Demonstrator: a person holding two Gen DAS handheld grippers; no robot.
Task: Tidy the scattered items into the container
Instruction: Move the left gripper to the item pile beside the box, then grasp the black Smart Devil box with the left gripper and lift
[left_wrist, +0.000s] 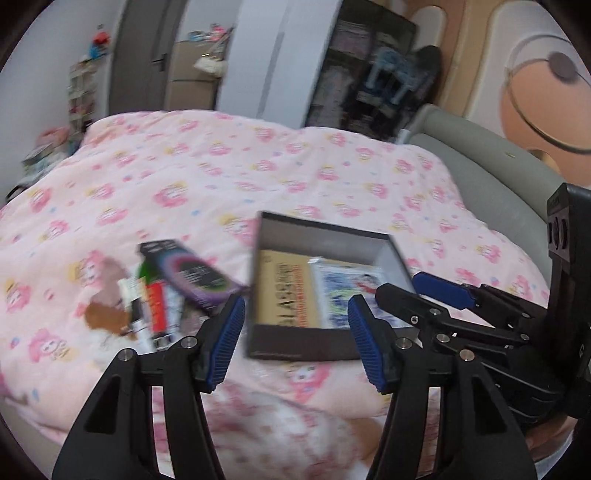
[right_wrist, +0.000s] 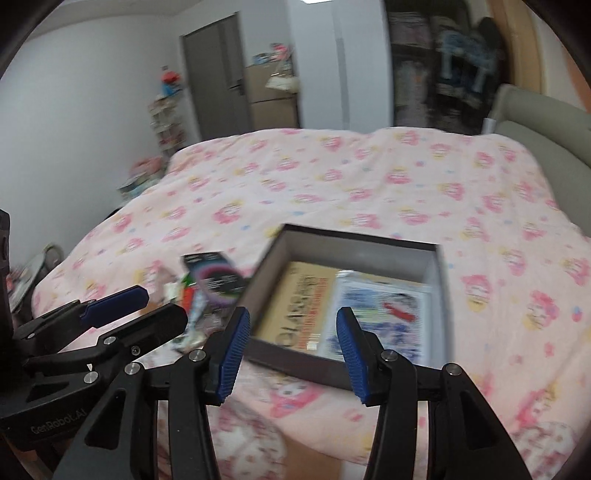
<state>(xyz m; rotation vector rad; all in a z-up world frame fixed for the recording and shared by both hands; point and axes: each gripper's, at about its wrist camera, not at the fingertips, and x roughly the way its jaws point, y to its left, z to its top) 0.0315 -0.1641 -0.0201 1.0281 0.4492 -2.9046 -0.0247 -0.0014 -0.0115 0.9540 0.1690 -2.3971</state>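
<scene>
Box (right_wrist: 343, 373) top open; item pile (left_wrist: 173, 291) crowds left wall; bedspread (right_wrist: 369, 184) beyond bare.

Bed (left_wrist: 258, 177) w/ pink quilt, cartoon-flower print – carries everything. Directly on it: dark open box (left_wrist: 295, 341) near the front edge, sitting flat, w/ a tan printed pack and a white-blue packet inside. Just left of box – a loose pile of small items (left_wrist: 162, 295): purple-black pack on top, red & white tubes under it, touching each other. Blurry, labels unreadable.
</scene>
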